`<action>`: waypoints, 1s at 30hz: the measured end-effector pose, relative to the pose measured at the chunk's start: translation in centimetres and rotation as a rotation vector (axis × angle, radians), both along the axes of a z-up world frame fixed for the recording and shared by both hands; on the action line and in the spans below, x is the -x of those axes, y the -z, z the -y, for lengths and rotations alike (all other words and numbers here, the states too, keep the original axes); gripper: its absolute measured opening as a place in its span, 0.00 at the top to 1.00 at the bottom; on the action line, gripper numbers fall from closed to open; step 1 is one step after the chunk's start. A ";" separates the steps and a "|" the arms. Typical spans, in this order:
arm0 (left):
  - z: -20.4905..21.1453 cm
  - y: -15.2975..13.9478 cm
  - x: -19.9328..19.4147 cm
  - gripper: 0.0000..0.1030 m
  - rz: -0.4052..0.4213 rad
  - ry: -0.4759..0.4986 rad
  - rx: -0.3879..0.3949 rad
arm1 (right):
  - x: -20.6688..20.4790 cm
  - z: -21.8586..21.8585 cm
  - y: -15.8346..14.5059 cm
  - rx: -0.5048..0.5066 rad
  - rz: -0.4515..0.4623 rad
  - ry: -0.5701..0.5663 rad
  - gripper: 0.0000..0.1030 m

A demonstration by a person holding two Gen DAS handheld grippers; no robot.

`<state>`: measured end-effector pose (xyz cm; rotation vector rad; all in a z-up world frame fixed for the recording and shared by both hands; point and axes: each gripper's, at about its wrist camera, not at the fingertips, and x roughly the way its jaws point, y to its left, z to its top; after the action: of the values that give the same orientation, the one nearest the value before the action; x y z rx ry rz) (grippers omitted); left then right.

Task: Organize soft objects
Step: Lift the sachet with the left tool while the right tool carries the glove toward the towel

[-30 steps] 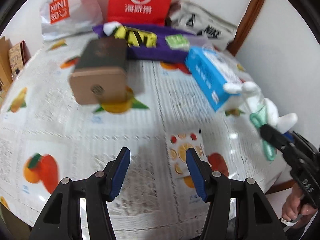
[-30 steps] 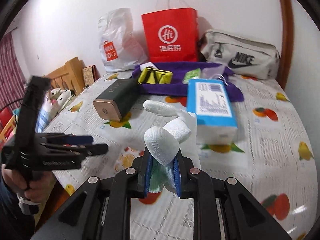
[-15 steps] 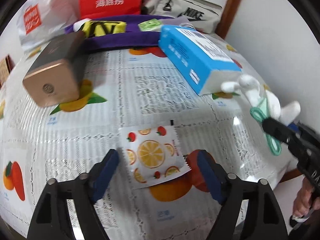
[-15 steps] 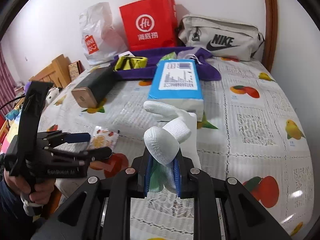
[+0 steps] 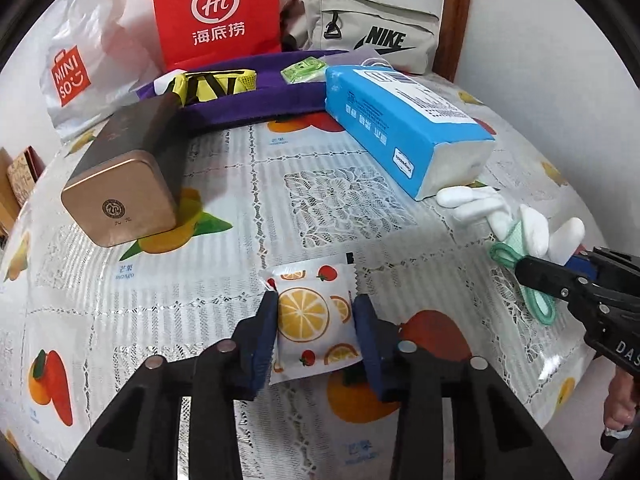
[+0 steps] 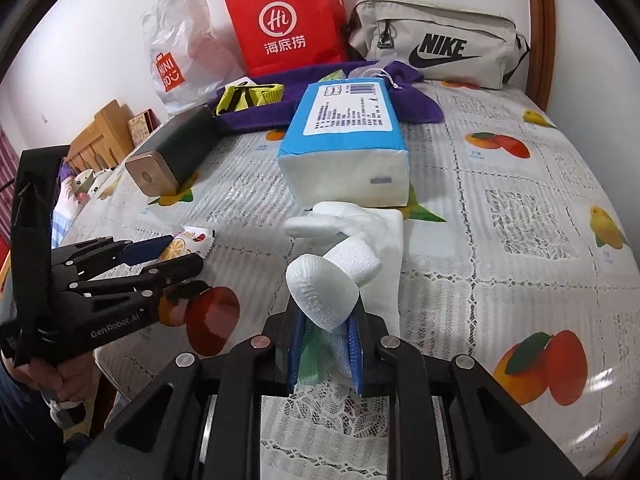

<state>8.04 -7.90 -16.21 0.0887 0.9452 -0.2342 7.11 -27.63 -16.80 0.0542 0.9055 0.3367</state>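
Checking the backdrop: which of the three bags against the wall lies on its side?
The grey Nike bag, lying lengthwise at the right. The red paper bag and white plastic bag stand upright.

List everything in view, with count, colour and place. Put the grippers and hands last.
Sachet: one, white with orange slices, near table edge, between the left fingers.
Glove: one, white with green cuff, in the right gripper.
Tissue pack: one, blue and white, table centre.
Tin: one, dark with gold end, lying left.
Cloth: one, purple, at the back.
Yellow pouch: one, yellow and black, on the cloth.
Green packet: one, on the cloth.
Paper bag: one, red, against the wall.
Plastic bag: one, white, back left.
Nike bag: one, beige, back right.
Tablecloth: one, white lace with fruit.
Left gripper: black, closed on the sachet.
Right gripper: black, closed on the glove.
Hands: two, partly visible at frame edges.
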 end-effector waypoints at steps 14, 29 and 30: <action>-4.0 -1.4 -0.2 0.69 -0.043 -0.080 0.105 | 0.5 -1.8 -1.2 -0.001 0.017 -0.024 0.81; -6.6 -5.8 -1.1 0.69 0.012 -0.139 0.123 | -0.1 -2.7 -6.1 0.000 0.103 -0.058 0.81; -6.7 -6.1 -1.2 0.69 0.014 -0.138 0.124 | -0.2 -2.8 -6.4 0.000 0.108 -0.059 0.81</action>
<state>9.27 -1.22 -10.09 -0.0891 0.9163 -0.1640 7.32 -24.86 -10.35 0.0091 0.8008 0.3914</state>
